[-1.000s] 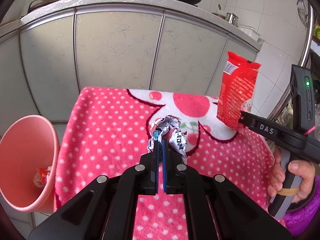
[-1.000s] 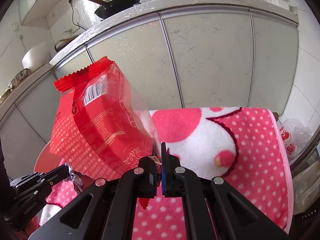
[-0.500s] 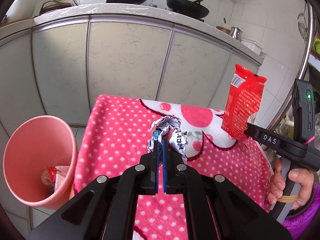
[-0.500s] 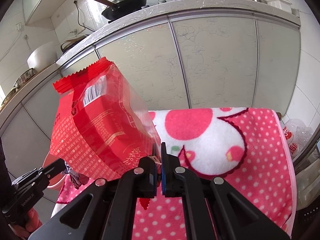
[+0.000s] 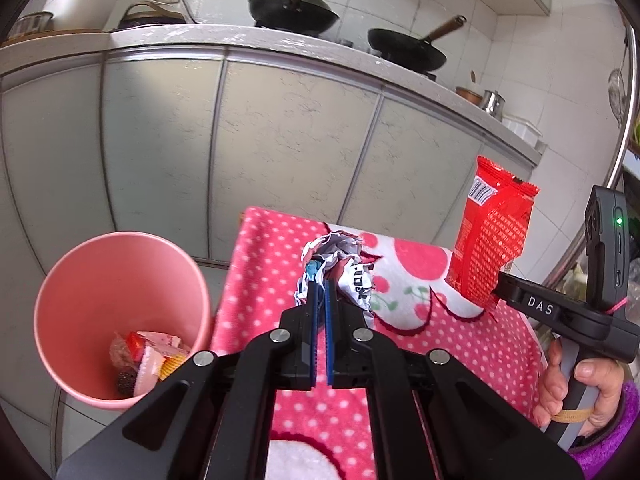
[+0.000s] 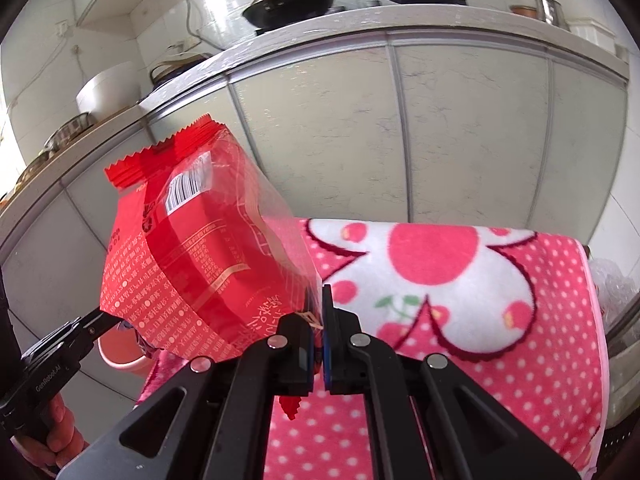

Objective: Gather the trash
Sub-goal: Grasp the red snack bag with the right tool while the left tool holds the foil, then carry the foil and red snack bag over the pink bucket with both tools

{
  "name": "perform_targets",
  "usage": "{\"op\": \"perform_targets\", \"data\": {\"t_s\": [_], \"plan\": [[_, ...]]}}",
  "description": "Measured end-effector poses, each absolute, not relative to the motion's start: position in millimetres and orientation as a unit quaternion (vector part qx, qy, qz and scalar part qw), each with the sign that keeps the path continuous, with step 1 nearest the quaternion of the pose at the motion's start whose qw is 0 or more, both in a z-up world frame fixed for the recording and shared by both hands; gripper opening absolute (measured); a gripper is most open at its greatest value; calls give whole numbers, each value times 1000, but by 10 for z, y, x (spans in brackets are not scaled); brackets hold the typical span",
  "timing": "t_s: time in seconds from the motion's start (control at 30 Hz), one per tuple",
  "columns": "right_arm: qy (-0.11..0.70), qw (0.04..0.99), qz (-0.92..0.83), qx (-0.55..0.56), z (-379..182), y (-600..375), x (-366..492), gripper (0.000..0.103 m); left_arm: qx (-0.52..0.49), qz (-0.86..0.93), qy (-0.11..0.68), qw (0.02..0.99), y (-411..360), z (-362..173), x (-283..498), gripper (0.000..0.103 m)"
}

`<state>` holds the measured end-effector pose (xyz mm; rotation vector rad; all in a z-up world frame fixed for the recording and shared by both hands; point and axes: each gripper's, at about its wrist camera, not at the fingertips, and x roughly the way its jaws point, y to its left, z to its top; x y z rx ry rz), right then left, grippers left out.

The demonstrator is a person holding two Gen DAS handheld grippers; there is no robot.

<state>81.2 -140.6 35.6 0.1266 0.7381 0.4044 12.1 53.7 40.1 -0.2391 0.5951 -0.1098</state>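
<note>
My left gripper [image 5: 320, 286] is shut on a crumpled white wrapper [image 5: 340, 260], held up over the pink dotted cloth [image 5: 260, 280]. A pink bin [image 5: 120, 304] stands on the floor to its lower left, with several scraps of trash inside. My right gripper [image 6: 319, 300] is shut on the lower edge of a red snack bag [image 6: 192, 256], which stands upright above it. In the left wrist view the red snack bag [image 5: 492, 240] and right gripper [image 5: 494, 290] are at the right. The bin [image 6: 120, 354] shows only partly behind the bag in the right wrist view.
Grey cabinet doors [image 5: 280, 140] under a counter with black pans [image 5: 294, 10] rise behind the cloth-covered table. A person's hand [image 5: 588, 388] grips the right tool's handle. A metal rail [image 5: 624, 100] curves at the far right. The left tool [image 6: 60, 344] is at the lower left.
Both grippers have risen and shifted left with their trash still held. The pink bin has come further into the left wrist view and its contents now show.
</note>
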Motion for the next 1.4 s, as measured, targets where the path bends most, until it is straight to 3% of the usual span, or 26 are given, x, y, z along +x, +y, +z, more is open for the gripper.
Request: {"op": "perform_targets", "data": {"t_s": [0.7, 1.4], "plan": [[373, 879, 298, -11, 483, -60, 990, 3, -149, 74, 252, 953, 1533, 418, -150, 2], [432, 830, 342, -86, -115, 985, 1048, 3, -187, 146, 302, 923, 2113, -111, -174, 2]]}}
